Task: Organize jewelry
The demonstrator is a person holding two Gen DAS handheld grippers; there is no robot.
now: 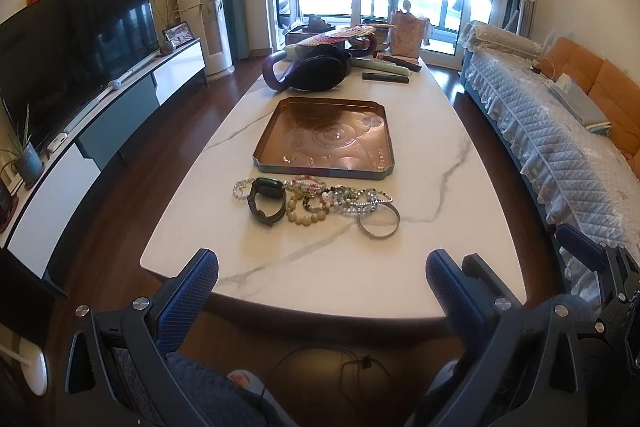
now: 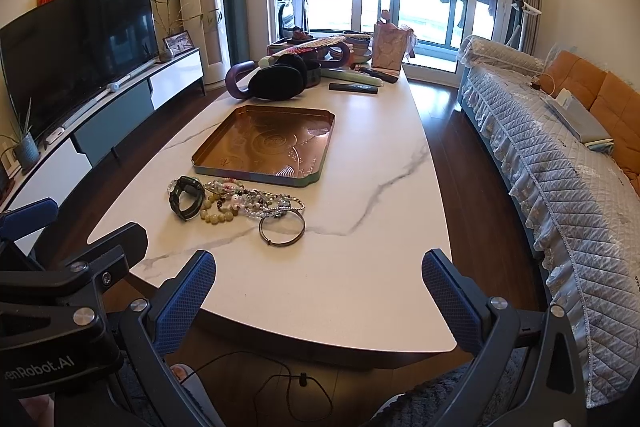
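Observation:
A heap of jewelry lies on the white marble table (image 1: 320, 267) (image 2: 320, 287): a dark watch (image 1: 267, 201) (image 2: 186, 197), cream bead bracelets (image 1: 306, 213) (image 2: 216, 213), clear bead strings (image 1: 356, 203) (image 2: 268, 207) and a metal bangle (image 1: 379, 221) (image 2: 282, 225). Behind it sits a copper tray (image 1: 326, 135) (image 2: 266, 143) with nothing in it. My left gripper (image 1: 322, 279) hangs open over the table's near edge, well short of the heap. My right gripper (image 2: 319, 279) is open too, nearer the right side. Nothing is between either pair of fingers.
Dark bags (image 1: 312, 69) (image 2: 276, 79), a woven fan, a pink bag (image 2: 388, 49) and remotes crowd the table's far end. A TV stand (image 1: 120, 107) runs along the left and a covered sofa (image 1: 560, 147) (image 2: 560, 167) along the right. A cable lies on the floor (image 2: 296, 379).

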